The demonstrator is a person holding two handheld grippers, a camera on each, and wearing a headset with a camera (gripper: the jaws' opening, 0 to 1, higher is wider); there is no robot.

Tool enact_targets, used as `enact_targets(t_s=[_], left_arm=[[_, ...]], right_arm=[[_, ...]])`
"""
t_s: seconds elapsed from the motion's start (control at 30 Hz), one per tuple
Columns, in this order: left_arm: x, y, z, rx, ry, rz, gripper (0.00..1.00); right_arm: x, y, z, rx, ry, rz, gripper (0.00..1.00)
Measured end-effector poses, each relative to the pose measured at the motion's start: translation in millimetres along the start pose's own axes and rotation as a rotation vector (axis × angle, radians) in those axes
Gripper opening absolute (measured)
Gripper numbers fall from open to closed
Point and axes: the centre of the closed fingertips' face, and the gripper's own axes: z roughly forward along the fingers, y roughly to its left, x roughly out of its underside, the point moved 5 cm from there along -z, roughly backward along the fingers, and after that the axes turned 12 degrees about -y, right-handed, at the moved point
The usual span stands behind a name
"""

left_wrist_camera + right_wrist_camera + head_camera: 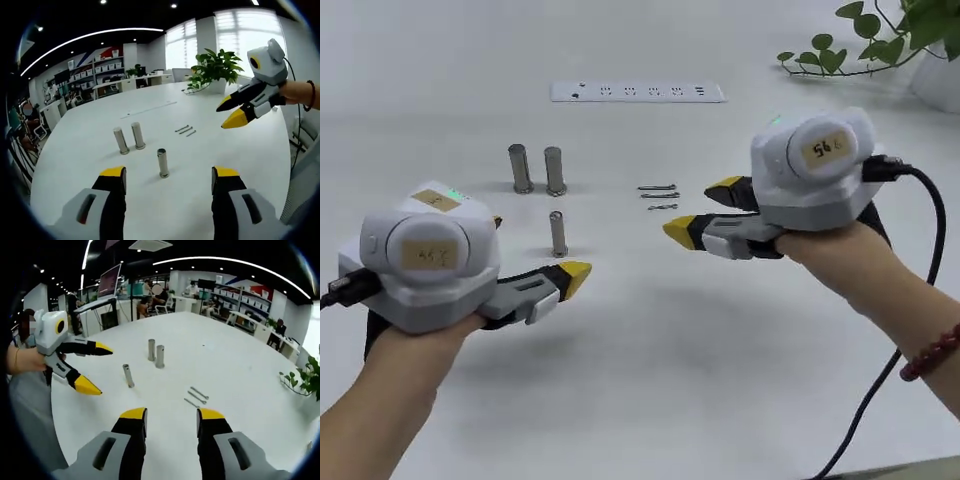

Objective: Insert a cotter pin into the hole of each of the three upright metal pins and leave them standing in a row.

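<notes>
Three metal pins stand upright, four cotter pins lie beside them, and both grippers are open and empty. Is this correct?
Only the count is wrong: three cotter pins lie there, not four, as the head view shows. The metal pins stand upright; the left gripper and right gripper are open and empty.

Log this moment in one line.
left gripper open | right gripper open | three metal pins upright | three cotter pins loose on table
</notes>
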Motion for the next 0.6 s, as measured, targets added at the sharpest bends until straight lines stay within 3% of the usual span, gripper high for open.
enact_targets(t_s=[0.17, 0.23, 0.4, 0.6], left_arm=[[-3.2, 0.4, -4.2, 0.009, -0.023, -0.028, 0.76], [-3.7, 0.7, -6.1, 0.012, -0.031, -0.038, 0.80], [-2.9, 3.1, -9.3, 0.015, -0.023, -0.005, 0.88], [-1.8, 5.7, -12.2, 0.019, -0.019, -0.005, 0.91]], right_arm=[[1.1, -7.8, 12.9, -0.042, 0.068, -0.025, 0.31], [1.8, -19.0, 23.1, -0.065, 0.098, -0.043, 0.29], [10.0, -28.2, 36.5, -0.112, 0.164, -0.111, 0.19], [12.9, -34.8, 52.4, -0.142, 0.209, -0.141, 0.18]])
